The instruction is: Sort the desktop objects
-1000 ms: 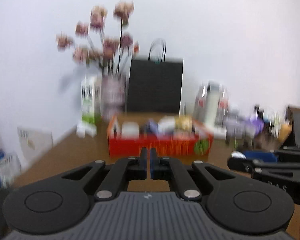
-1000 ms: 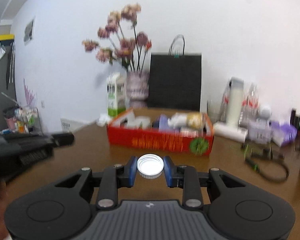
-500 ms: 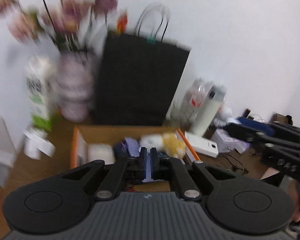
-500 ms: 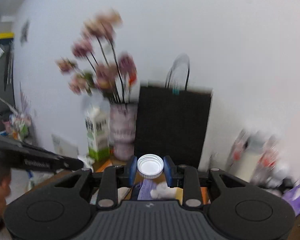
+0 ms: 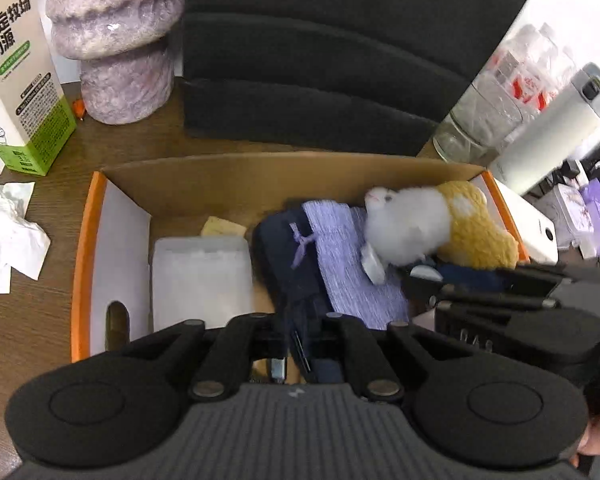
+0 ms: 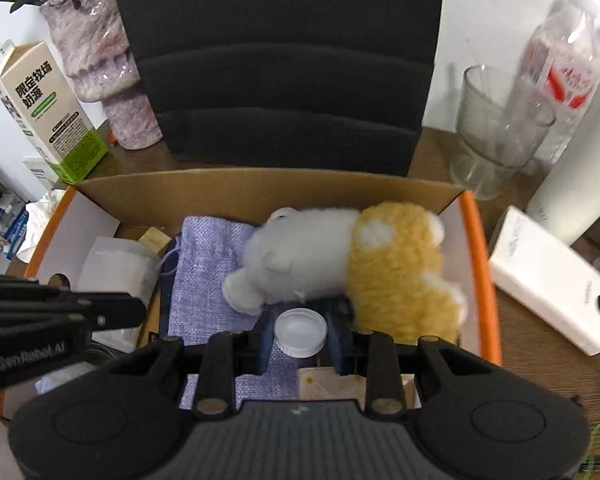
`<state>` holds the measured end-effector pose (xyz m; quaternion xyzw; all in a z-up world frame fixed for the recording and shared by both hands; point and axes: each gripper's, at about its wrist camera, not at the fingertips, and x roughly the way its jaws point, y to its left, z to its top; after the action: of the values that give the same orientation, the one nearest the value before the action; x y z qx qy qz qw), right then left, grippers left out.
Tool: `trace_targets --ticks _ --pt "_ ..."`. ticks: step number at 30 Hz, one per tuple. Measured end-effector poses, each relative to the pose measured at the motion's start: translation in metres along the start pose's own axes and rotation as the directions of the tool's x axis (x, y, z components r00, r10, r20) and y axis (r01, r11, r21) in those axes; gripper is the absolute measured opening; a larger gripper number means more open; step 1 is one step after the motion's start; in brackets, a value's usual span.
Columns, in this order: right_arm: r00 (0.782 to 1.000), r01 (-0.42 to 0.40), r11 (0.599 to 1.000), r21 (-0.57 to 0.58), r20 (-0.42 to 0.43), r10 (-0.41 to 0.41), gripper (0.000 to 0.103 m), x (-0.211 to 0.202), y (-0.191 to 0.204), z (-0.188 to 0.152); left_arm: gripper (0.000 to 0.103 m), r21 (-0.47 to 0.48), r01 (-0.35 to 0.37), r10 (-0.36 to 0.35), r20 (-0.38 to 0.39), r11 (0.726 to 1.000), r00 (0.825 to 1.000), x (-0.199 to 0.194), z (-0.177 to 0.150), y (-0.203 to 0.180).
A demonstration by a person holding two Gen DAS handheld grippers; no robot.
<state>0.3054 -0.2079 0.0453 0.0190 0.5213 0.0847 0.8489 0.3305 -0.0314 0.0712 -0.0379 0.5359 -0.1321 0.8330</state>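
Milk carton (image 6: 48, 108) and vase (image 6: 100, 60) are seen at the left of the desk, with the cardboard box (image 6: 260, 190) now filling both views where a second ago it stood well ahead. The left gripper (image 5: 300, 344), fingers pressed together and empty, has been brought over the box beside a white container (image 5: 202, 280). The white cap (image 6: 300, 332) is held clenched in the right gripper (image 6: 300, 334), poised over the purple pouch (image 6: 208, 264) just beside the plush toy (image 6: 340, 264). Release into the box is judged imminent. A white phone (image 6: 548, 300) lies outside, to the right.
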Motion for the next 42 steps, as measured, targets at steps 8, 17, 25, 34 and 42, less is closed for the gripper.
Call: trace_targets --ticks 8,17,25,34,42 --pt "0.988 -0.083 0.995 0.049 0.135 0.076 0.076 -0.052 -0.001 0.007 0.101 0.058 -0.029 0.018 0.188 0.998 0.982 -0.063 0.0 -0.001" --pt "0.979 0.027 0.999 0.018 0.202 -0.03 0.085 -0.108 0.014 -0.028 0.103 0.025 -0.167 0.158 0.218 0.986 0.963 -0.102 -0.041 0.0" --pt "0.924 0.073 0.997 0.03 0.374 -0.079 0.091 -0.156 0.021 -0.098 0.103 0.012 -0.245 0.221 0.392 0.969 0.893 -0.149 -0.117 -0.015" --pt "0.881 0.057 0.998 0.016 0.47 -0.058 0.099 -0.174 0.03 -0.216 0.103 0.047 -0.251 0.191 0.517 0.967 0.834 -0.159 -0.238 -0.034" --pt "0.87 0.11 0.993 0.038 0.479 -0.114 0.1 -0.174 0.042 -0.326 0.103 0.079 -0.207 0.146 0.473 0.975 0.869 -0.147 -0.338 -0.033"
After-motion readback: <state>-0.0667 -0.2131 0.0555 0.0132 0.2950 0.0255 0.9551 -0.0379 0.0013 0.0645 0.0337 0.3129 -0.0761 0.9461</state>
